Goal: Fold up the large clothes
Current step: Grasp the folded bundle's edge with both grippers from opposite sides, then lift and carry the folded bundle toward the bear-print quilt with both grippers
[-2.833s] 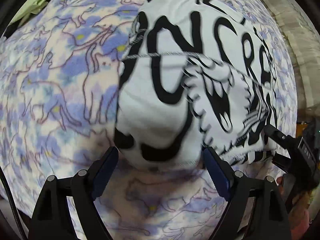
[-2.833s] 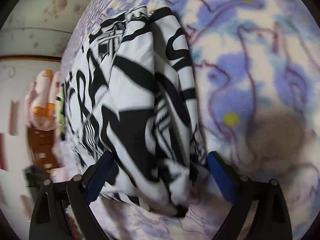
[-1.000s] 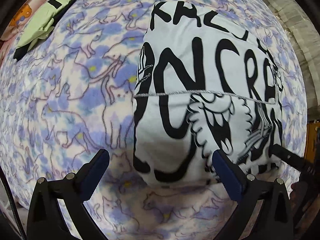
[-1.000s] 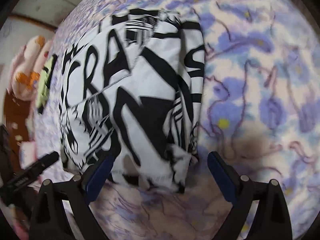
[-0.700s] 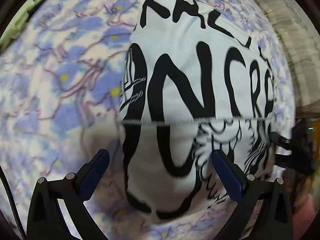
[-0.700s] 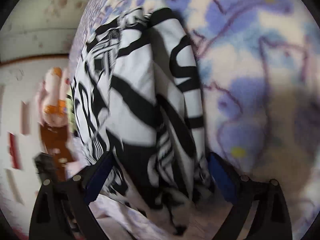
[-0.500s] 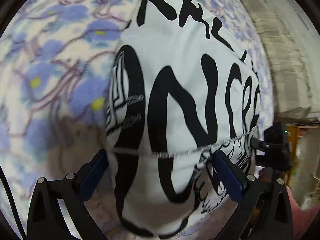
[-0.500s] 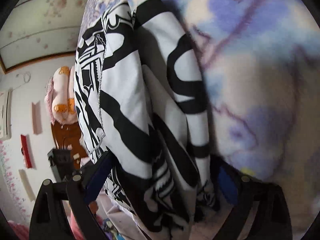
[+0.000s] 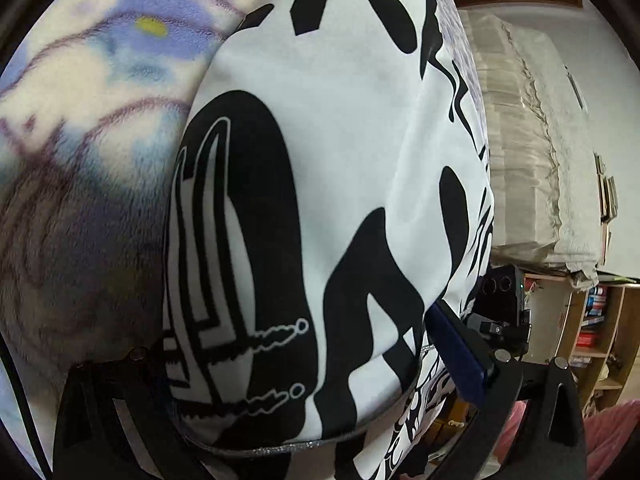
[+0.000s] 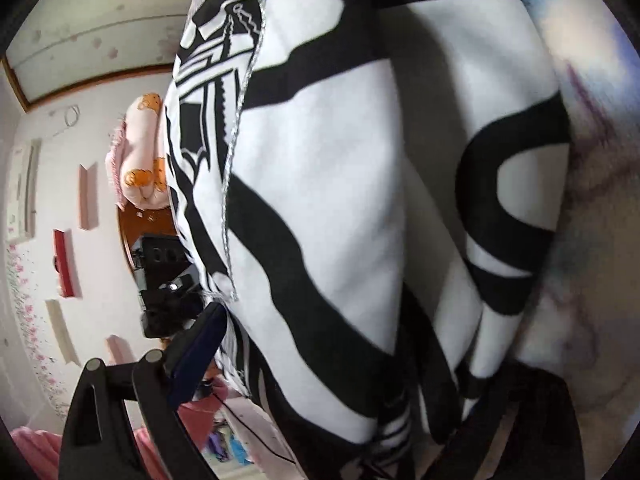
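A folded white garment with bold black lettering (image 9: 352, 152) lies on a fleece blanket with a blue and purple cat print (image 9: 100, 80). My left gripper (image 9: 296, 360) is open and straddles one end of the bundle. Its blue pad (image 9: 456, 348) shows on the right, while cloth hides the left finger. My right gripper (image 10: 352, 360) is open and straddles the opposite end of the garment (image 10: 340, 200). There, its left pad (image 10: 196, 344) is visible and the right finger sits in shadow under the fabric. Each view shows the other gripper past the bundle (image 9: 500, 308) (image 10: 164, 276).
A pale stack of folded bedding (image 9: 532, 160) rises beyond the blanket, with a wooden bookshelf (image 9: 592, 320) below it. A pink plush cushion with orange patches (image 10: 140, 160) lies at the far end. The wall (image 10: 64, 264) carries pink and red shelves.
Both grippers dropped low and pushed in from opposite ends, so the garment now fills the space between each pair of fingers. The bundle bulges up between them.
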`<state>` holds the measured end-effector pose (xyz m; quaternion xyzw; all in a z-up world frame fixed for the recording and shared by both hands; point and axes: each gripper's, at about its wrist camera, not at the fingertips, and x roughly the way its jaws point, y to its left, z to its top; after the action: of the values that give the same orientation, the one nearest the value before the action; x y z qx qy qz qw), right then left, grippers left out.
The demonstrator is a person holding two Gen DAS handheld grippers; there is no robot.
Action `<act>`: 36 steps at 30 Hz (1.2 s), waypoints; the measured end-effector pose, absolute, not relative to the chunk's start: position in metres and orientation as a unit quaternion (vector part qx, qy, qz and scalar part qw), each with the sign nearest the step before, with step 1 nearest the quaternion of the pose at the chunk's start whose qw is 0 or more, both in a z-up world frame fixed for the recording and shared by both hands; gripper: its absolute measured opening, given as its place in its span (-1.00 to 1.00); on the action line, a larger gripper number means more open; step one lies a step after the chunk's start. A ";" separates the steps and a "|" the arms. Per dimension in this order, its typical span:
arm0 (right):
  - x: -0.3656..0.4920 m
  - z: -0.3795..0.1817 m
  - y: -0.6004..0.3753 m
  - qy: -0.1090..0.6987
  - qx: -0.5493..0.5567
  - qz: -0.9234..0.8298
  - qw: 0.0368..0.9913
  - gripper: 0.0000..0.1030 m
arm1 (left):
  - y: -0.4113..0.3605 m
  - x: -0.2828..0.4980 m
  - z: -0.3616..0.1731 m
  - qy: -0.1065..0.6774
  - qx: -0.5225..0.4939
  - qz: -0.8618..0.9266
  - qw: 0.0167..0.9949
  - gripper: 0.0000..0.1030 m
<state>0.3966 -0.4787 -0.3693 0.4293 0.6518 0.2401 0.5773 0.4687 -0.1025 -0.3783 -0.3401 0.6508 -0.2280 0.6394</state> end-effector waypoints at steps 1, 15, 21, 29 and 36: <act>0.397 -0.370 -0.479 0.648 0.434 0.241 0.577 0.72 | -0.102 0.468 -0.377 0.650 -0.341 -0.222 0.642 1.00; 0.377 -0.313 -0.442 0.615 0.341 0.199 0.683 -0.50 | -0.130 0.440 -0.331 0.645 -0.280 -0.071 0.708 0.25; 0.345 -0.280 -0.407 0.625 0.272 0.190 0.706 -0.51 | -0.143 0.382 -0.305 0.647 -0.258 -0.029 0.717 0.11; 0.272 -0.259 -0.372 0.656 0.194 0.193 0.704 -0.53 | -0.143 0.272 -0.296 0.654 -0.289 0.005 0.699 0.08; 0.218 -0.230 -0.291 0.686 0.112 0.230 0.681 -0.56 | -0.062 0.186 -0.265 0.652 -0.304 0.045 0.693 0.01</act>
<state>0.2178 -0.2905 -0.2305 0.1120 0.6864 0.2304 0.6806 0.1858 -0.0623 -0.2645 -0.3044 0.6520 0.0452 0.6930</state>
